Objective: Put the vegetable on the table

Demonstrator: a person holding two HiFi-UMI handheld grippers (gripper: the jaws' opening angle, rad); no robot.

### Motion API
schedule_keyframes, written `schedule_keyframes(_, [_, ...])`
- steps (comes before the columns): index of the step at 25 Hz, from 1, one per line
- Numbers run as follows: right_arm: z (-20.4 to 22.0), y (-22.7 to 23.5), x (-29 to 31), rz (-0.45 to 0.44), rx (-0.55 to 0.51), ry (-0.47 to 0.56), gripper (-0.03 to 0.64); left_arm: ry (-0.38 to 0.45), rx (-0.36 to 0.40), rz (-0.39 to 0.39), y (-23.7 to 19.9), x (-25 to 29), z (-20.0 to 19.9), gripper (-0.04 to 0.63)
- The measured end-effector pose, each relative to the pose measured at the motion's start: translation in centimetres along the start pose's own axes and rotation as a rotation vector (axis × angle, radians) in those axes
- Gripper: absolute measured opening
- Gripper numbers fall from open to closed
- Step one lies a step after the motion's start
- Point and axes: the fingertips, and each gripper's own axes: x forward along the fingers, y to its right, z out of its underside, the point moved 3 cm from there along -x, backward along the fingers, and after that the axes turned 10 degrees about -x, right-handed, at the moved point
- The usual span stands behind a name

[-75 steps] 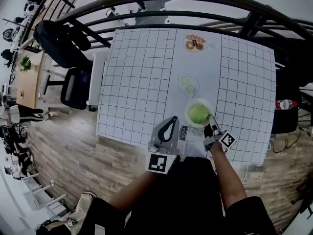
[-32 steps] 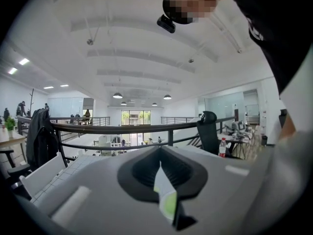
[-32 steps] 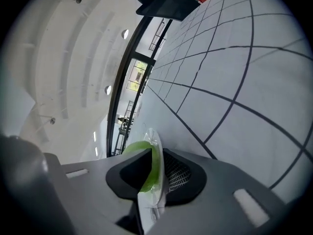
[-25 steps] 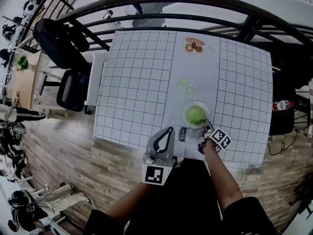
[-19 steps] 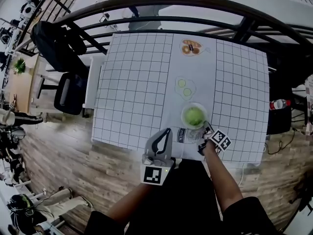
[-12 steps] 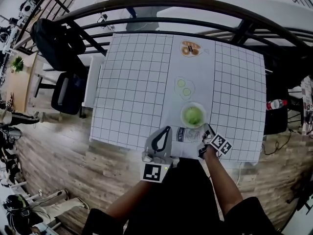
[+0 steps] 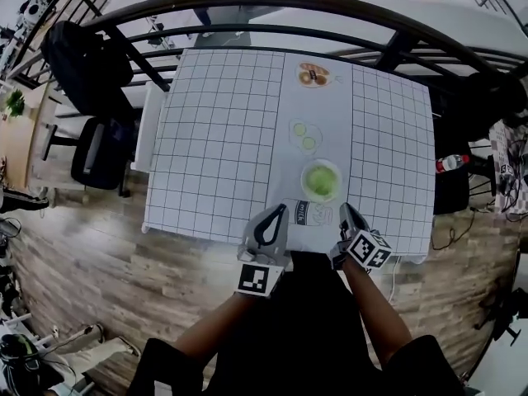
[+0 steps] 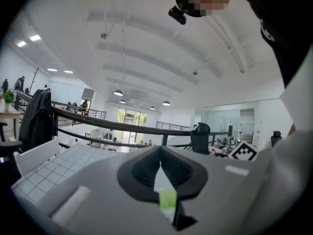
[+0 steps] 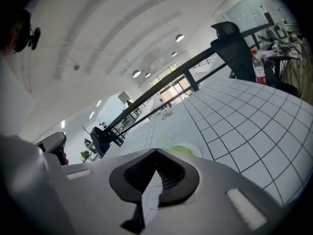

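Observation:
A green leafy vegetable (image 7: 320, 180) lies in a white bowl (image 7: 333, 171) on the grid-patterned table (image 7: 214, 139), near its front edge. My left gripper (image 7: 280, 209) hovers at the front edge, left of the bowl, with its jaws shut and nothing in them. My right gripper (image 7: 343, 209) is also shut, just in front of the bowl and apart from it. In the right gripper view the bowl (image 9: 183, 150) peeks over the shut gripper (image 9: 156, 156). The left gripper view shows the left gripper (image 8: 160, 164) with only a sliver of green in its slit.
A white pack marked milk (image 7: 307, 214) lies between the grippers. Cucumber slices (image 7: 303, 135) and bread (image 7: 312, 75) sit farther along the table's middle. A black railing (image 7: 272, 7) arcs behind the table. An office chair (image 7: 87, 151) stands left, a bottle (image 7: 445, 163) right.
My right gripper has drawn back from the bowl's rim toward the person. The left gripper has stayed at the front edge. The head camera has shifted, so the table sits a little higher and to the left.

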Motion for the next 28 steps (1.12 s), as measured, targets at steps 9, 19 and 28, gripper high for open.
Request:
schedule_keyframes(9, [-1.2,-9.3,-4.2,-0.029,-0.293,0.031,-0.002,-0.01,-0.053,0.071,0.0,-1.7,1.0,0.009])
schedule_keyframes(19, [-4.9,-15.6,-7.6,-0.114,-0.479,0.138,-0.002,0.007,-0.084,0.115,3.1,-2.3,-1.1,0.009])
schedule_keyframes(28, [-9.7,-17.1,-10.4,-0.054,-0.584,0.364,-0.003,0.094,0.028,0.098,6.1,-2.0,-4.4,0.009])
